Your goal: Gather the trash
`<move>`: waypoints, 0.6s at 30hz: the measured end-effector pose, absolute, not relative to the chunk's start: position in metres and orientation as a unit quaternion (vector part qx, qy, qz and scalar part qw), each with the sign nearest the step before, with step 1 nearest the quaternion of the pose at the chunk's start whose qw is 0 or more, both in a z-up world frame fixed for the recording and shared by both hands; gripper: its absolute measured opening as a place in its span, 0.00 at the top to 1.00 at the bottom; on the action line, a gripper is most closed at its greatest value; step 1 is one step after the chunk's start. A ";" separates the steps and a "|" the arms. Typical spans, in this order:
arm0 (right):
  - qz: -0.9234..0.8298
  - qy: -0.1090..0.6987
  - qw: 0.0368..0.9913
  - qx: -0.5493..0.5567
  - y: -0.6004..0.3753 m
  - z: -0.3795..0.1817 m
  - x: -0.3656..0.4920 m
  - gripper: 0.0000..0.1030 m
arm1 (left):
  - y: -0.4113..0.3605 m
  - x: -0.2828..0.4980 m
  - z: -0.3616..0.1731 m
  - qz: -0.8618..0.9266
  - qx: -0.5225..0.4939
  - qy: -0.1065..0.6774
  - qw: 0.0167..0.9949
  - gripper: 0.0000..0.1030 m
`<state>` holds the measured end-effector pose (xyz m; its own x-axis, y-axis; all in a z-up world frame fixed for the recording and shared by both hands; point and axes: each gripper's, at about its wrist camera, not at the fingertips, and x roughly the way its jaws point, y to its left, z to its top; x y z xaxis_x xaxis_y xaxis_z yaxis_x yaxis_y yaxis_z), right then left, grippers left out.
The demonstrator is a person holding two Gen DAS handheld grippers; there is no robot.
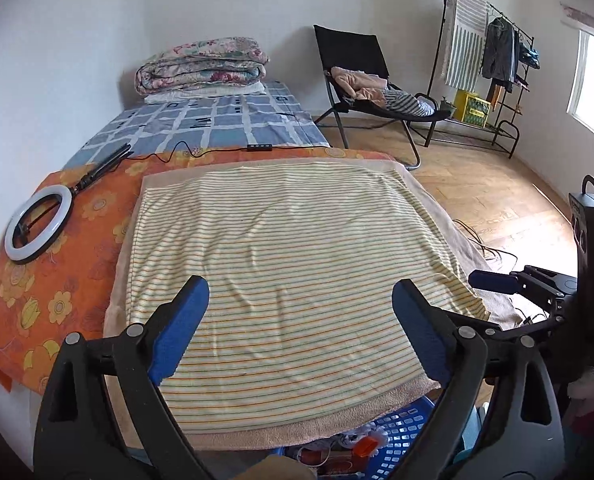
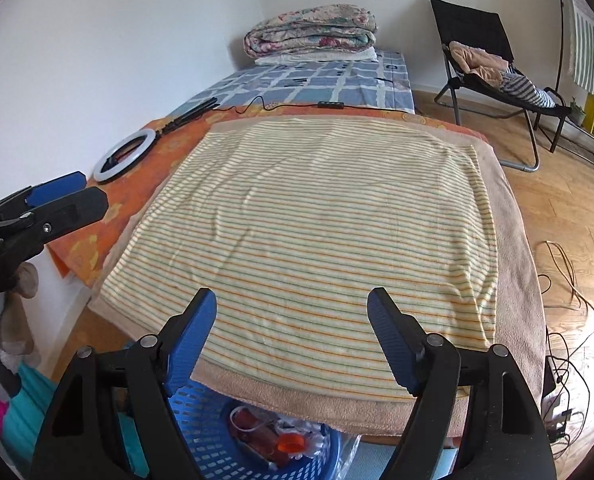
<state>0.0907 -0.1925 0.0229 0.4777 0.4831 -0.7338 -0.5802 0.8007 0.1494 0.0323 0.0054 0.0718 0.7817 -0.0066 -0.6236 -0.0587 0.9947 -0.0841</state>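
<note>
A blue plastic basket (image 2: 205,424) stands on the floor under the near edge of a towel-covered surface. It holds trash, among it a wrapper and a piece with an orange cap (image 2: 291,444). The left wrist view shows the basket (image 1: 401,436) low between the fingers. My left gripper (image 1: 301,284) hangs open above the striped towel (image 1: 289,260) with nothing between its blue pads. My right gripper (image 2: 292,292) is open too, empty, over the same towel (image 2: 317,220). Each gripper shows at the edge of the other's view: the right gripper (image 1: 493,280), the left gripper (image 2: 69,196).
A ring light (image 1: 37,226) with its cable lies on the orange cloth at the left. A folded quilt (image 1: 201,66) sits at the bed's far end. A black chair (image 1: 361,76) with clothes, a clothes rack (image 1: 497,52) and loose cables (image 2: 569,280) occupy the wooden floor at the right.
</note>
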 end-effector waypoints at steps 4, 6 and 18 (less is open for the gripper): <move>0.310 0.392 0.864 -0.055 -0.187 0.029 0.104 0.23 | 0.012 0.039 0.069 0.025 -0.052 0.328 0.943 0.06; 0.307 0.387 0.868 -0.050 -0.185 0.028 0.109 0.23 | 0.015 0.043 0.063 0.035 -0.047 0.330 0.942 0.06; 0.295 0.409 0.864 -0.008 -0.173 0.012 0.136 0.23 | 0.017 0.056 0.045 0.051 -0.043 0.350 0.934 0.02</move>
<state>0.1360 -0.1733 0.0123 0.4916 0.5029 -0.7109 -0.5160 0.8258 0.2274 0.0559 0.0169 0.0455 0.7501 0.0640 -0.6583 -0.1248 0.9911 -0.0457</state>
